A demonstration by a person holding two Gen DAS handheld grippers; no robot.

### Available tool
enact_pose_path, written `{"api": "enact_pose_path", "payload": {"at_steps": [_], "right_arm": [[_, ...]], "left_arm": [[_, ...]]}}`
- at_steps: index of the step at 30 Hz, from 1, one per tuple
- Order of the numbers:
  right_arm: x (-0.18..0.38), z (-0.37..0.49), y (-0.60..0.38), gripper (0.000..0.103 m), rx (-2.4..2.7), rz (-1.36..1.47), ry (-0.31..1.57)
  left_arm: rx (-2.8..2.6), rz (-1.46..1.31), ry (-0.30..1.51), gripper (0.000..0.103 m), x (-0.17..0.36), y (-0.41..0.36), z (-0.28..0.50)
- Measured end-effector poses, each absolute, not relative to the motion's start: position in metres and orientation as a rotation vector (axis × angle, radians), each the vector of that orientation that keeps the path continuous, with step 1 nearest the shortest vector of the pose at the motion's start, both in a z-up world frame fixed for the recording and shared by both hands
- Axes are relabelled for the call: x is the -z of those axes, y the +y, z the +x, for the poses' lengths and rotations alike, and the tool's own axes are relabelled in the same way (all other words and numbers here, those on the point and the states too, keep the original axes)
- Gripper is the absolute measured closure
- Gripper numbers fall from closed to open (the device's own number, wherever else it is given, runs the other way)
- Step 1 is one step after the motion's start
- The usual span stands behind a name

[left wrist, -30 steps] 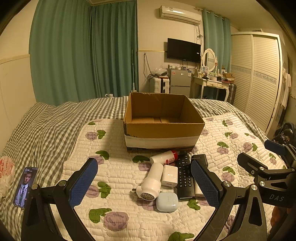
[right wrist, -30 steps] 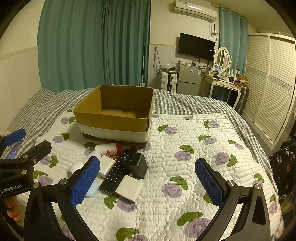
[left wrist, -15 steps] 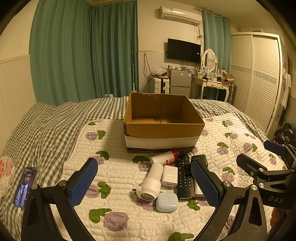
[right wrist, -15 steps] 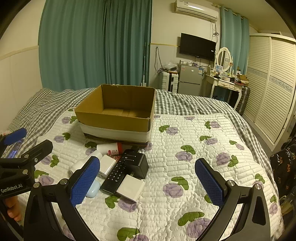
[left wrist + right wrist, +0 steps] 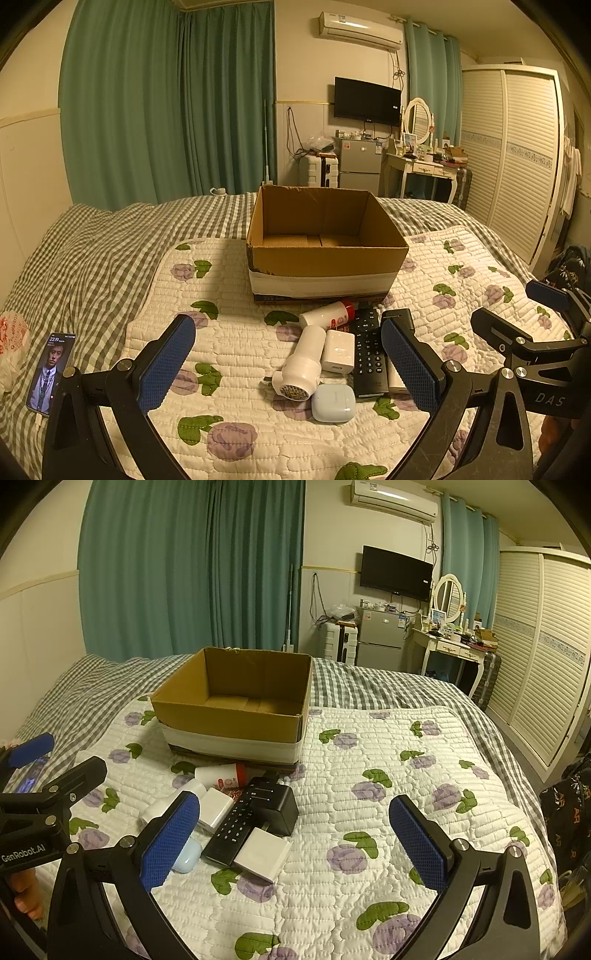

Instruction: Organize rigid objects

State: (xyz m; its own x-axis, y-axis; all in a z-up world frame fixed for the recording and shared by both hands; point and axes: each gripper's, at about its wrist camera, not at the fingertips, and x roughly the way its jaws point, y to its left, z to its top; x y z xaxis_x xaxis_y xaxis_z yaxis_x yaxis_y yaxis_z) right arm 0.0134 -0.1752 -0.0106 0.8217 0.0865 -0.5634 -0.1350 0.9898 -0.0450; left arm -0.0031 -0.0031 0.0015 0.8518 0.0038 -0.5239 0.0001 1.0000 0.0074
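Observation:
An open cardboard box stands empty on the quilted bed; it also shows in the right wrist view. In front of it lies a cluster: a white bottle with a red cap, a white handheld device, a white charger block, a black remote, a pale blue earbud case, a black box and a flat white box. My left gripper is open and empty, above the cluster. My right gripper is open and empty, just right of it.
A phone with a lit screen lies on the checked sheet at the far left. The floral quilt stretches to the right of the cluster. A wardrobe, dresser and fridge stand beyond the bed.
The right wrist view has shifted slightly, with the box and cluster a touch further right. The left gripper has hardly moved. Both grippers stay open.

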Motion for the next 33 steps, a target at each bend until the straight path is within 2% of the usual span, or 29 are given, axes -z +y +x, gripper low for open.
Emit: {"api": "enact_pose_path", "payload": {"at_steps": [33], "right_arm": [[0.027,0.023,-0.181,0.0,-0.098,-0.086,0.643]], "left_arm": [[0.0,0.034,0.596,0.0,0.014,-0.012,0.009]]}}
